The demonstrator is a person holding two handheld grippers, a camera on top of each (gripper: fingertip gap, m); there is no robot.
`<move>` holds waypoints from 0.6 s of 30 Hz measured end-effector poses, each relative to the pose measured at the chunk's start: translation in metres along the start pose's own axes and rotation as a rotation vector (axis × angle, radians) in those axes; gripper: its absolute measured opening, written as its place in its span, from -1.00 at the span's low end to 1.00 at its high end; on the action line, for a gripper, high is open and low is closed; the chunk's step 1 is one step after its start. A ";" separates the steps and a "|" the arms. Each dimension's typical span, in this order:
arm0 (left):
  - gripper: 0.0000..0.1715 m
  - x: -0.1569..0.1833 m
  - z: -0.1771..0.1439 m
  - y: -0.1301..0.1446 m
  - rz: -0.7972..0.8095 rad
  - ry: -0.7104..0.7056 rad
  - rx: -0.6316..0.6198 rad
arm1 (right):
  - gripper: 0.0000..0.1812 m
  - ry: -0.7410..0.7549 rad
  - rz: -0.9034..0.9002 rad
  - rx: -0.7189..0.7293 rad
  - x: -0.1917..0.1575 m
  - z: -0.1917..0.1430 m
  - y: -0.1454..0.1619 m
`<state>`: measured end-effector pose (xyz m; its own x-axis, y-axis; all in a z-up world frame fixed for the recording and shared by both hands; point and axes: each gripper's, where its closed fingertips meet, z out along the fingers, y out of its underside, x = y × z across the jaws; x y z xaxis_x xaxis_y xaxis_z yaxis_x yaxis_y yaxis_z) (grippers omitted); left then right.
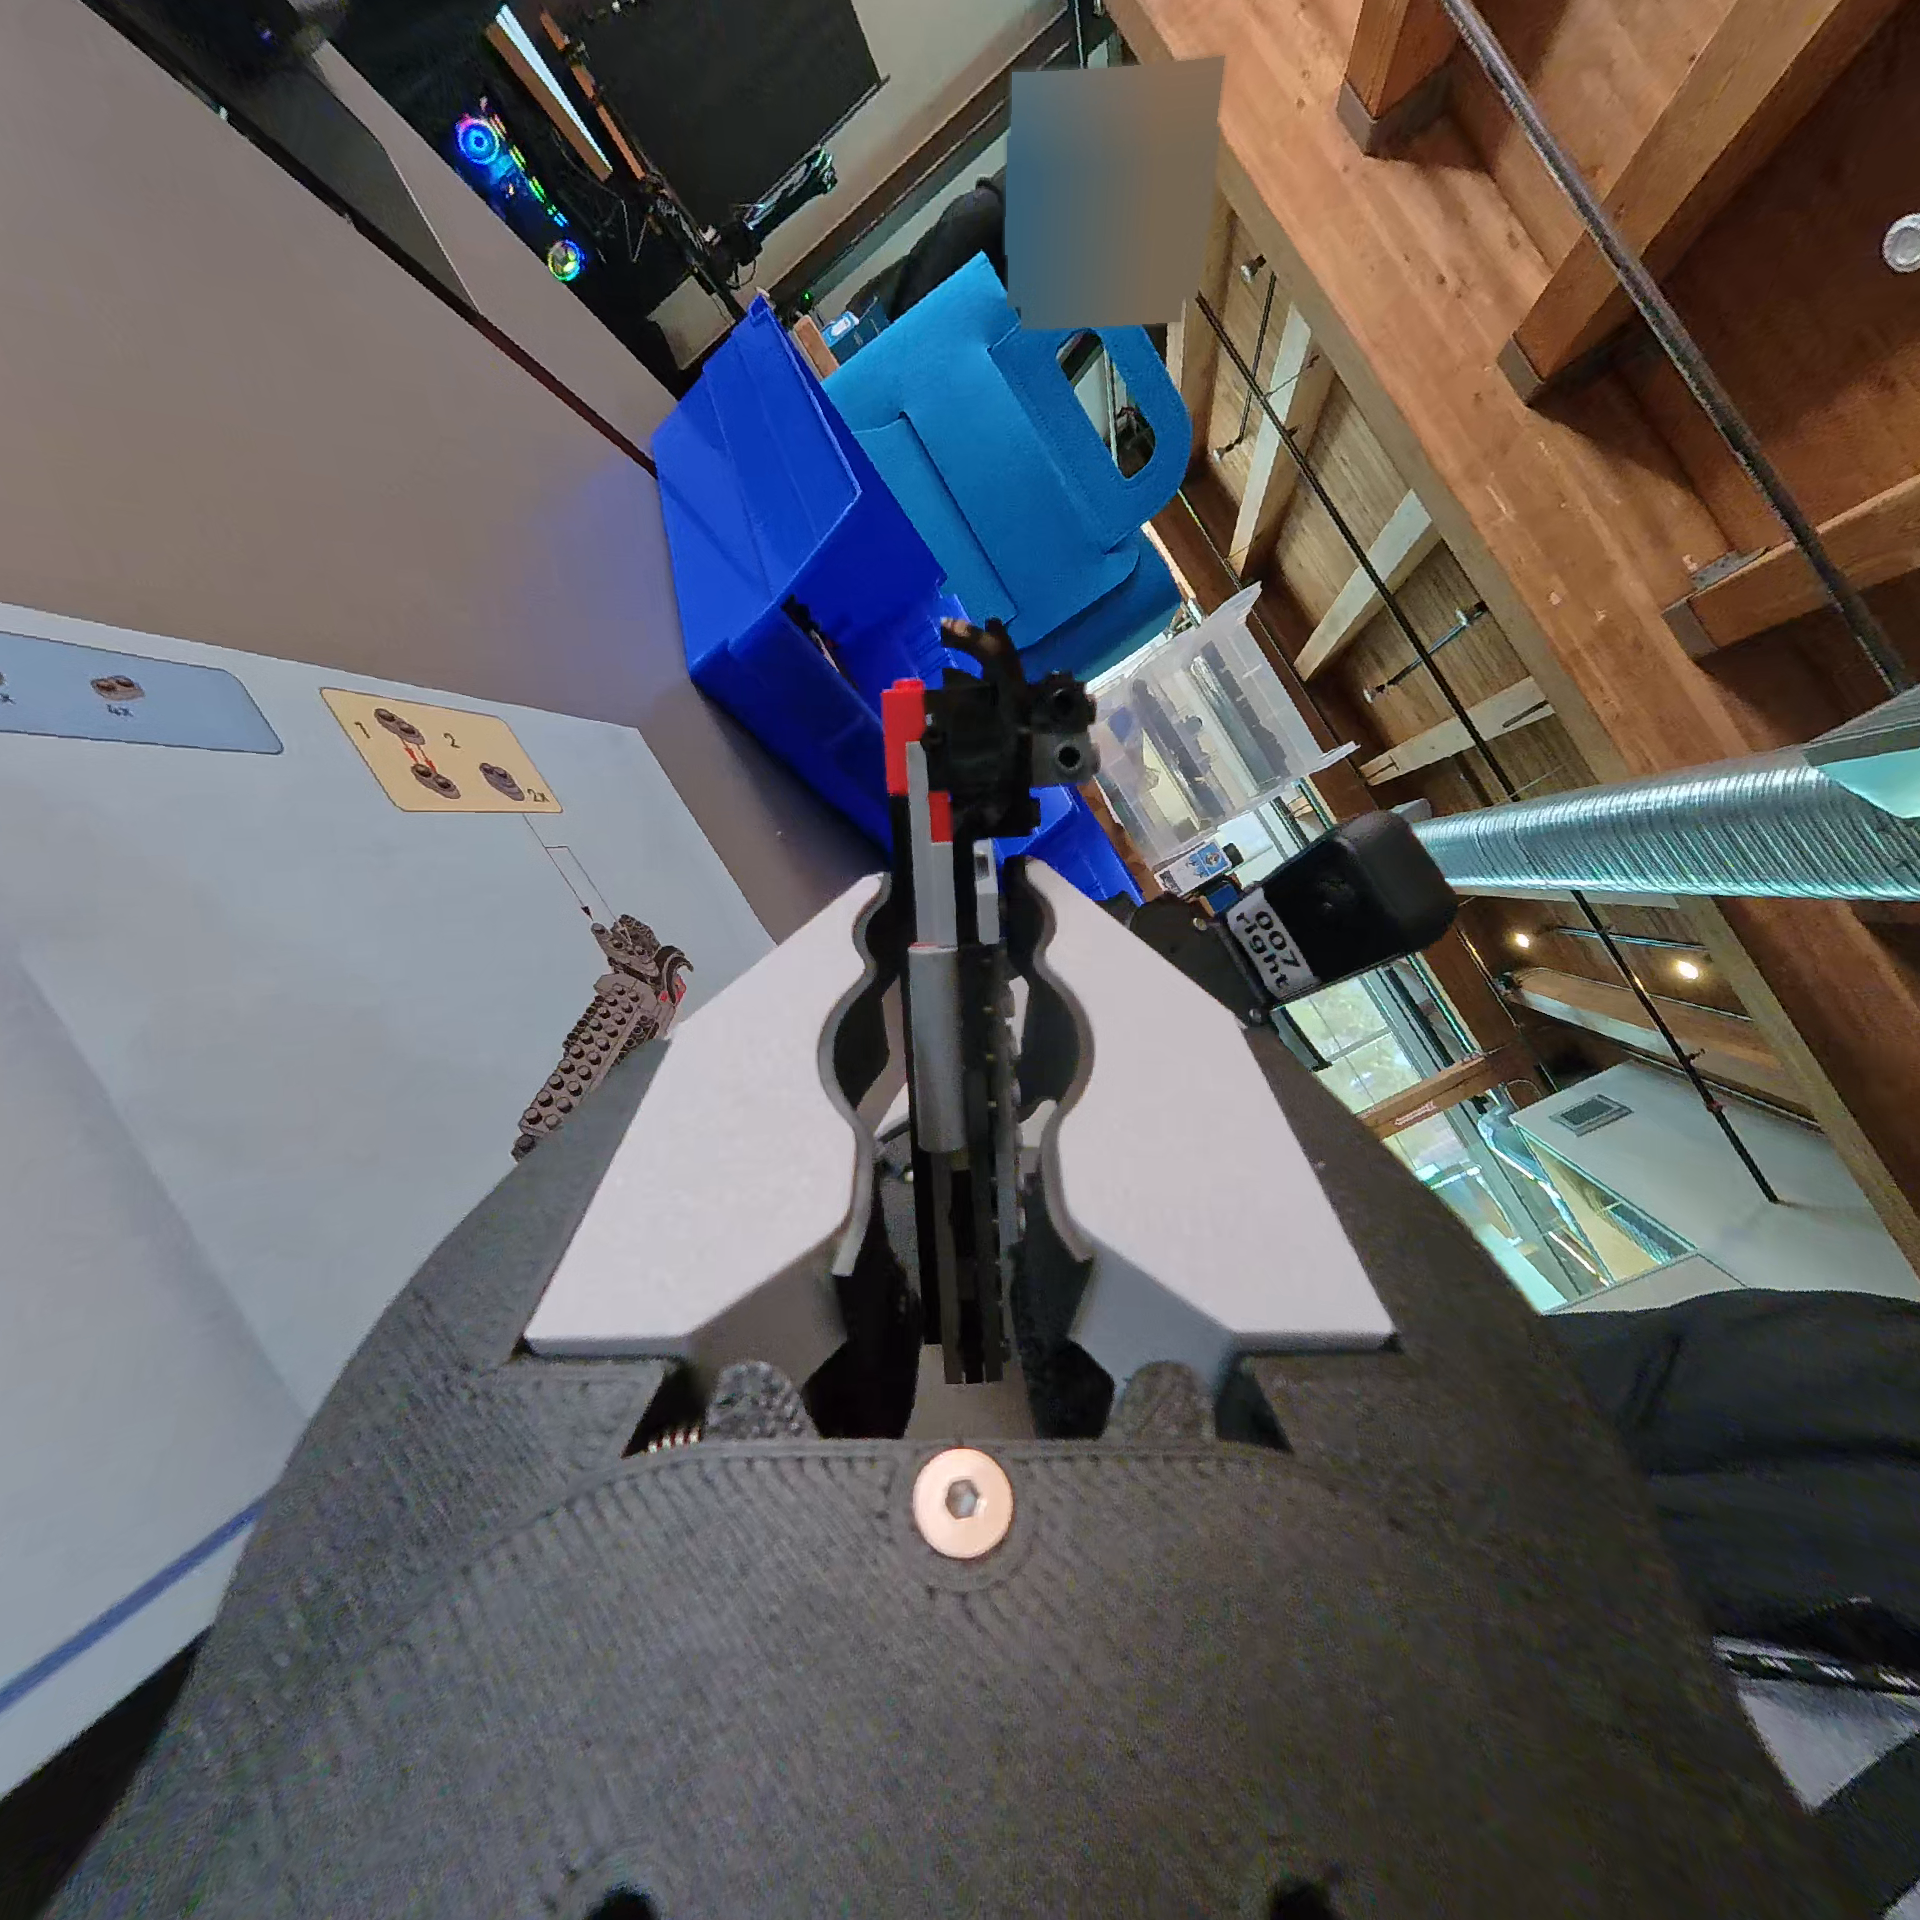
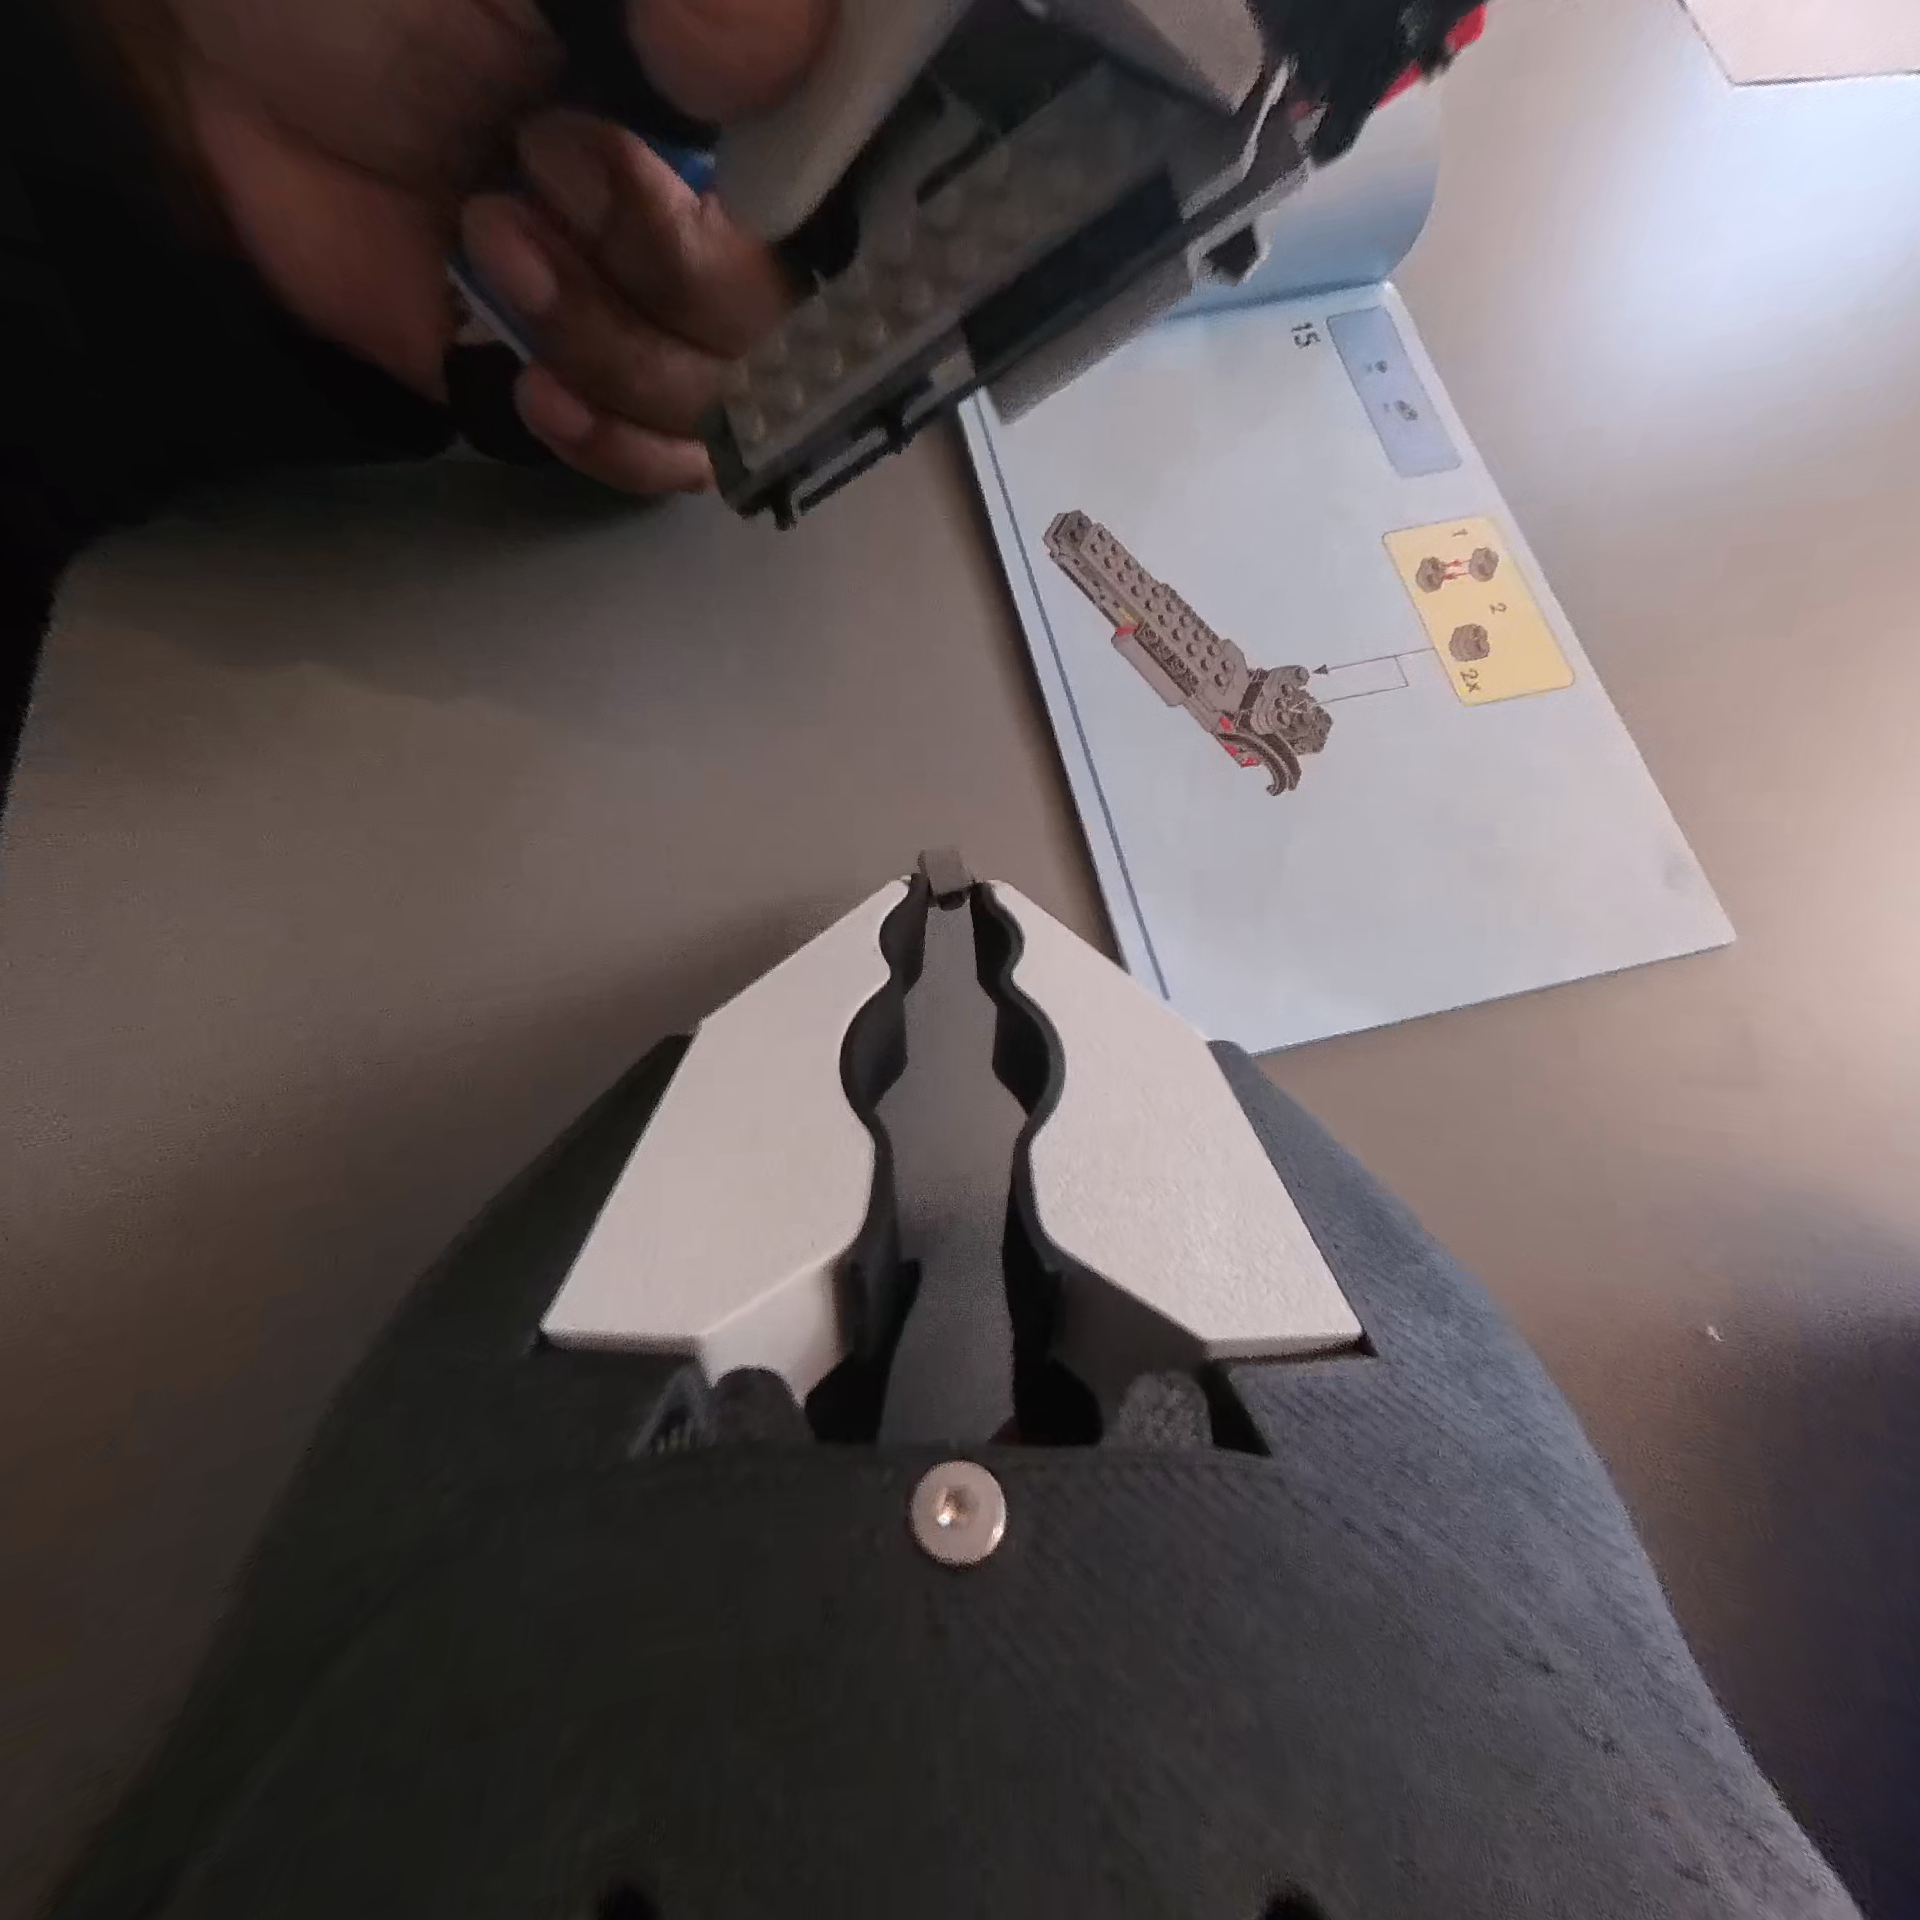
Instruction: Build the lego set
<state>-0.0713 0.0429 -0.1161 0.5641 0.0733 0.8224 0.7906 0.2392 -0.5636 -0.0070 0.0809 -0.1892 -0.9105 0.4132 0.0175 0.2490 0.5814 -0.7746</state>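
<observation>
Clamped between my left gripper's point(image 1: 951, 914) fingers is the long lego assembly point(image 1: 956, 997), a narrow grey-and-black build seen edge-on, running the full length of the jaws and sticking out past the tips with red bricks and a black studded cluster at its far end. From the right wrist view I see that same assembly point(image 2: 894, 343) raised above the grey table point(image 2: 416, 831), held in the left gripper with a hand point(image 2: 436, 239) wrapped around it, studded grey plates facing the camera. My right gripper point(image 2: 943, 883) is nearly closed, pinching a small grey piece point(image 2: 943, 868) right at its tips, low over the table and well apart from the assembly. An open instruction booklet point(image 2: 1403, 831) lies flat on the table to the right of that gripper. Beyond the left gripper stand a blue bin point(image 1: 769, 540) and a clear plastic organizer point(image 1: 1205, 727).
</observation>
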 end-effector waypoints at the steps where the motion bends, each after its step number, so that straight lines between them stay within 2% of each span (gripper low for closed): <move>1: -0.79 0.000 0.000 0.001 -0.001 0.001 -0.003 | -0.88 0.002 0.002 0.013 0.000 -0.002 -0.003; 6: -0.79 0.000 0.001 0.002 0.004 -0.002 -0.011 | -0.84 0.029 0.002 0.043 0.003 -0.010 -0.010; 11: -0.79 0.001 0.000 0.003 0.003 0.002 -0.011 | -0.81 0.042 0.006 0.016 0.007 -0.011 -0.003; 18: -0.79 0.001 0.000 0.003 -0.001 0.006 -0.011 | -0.79 -0.019 -0.022 -0.008 -0.003 -0.015 0.006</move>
<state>-0.0686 0.0434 -0.1167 0.5645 0.0674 0.8227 0.7938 0.2291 -0.5634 0.0024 0.0930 -0.1844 -0.9218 0.3871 0.0219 0.2319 0.5958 -0.7690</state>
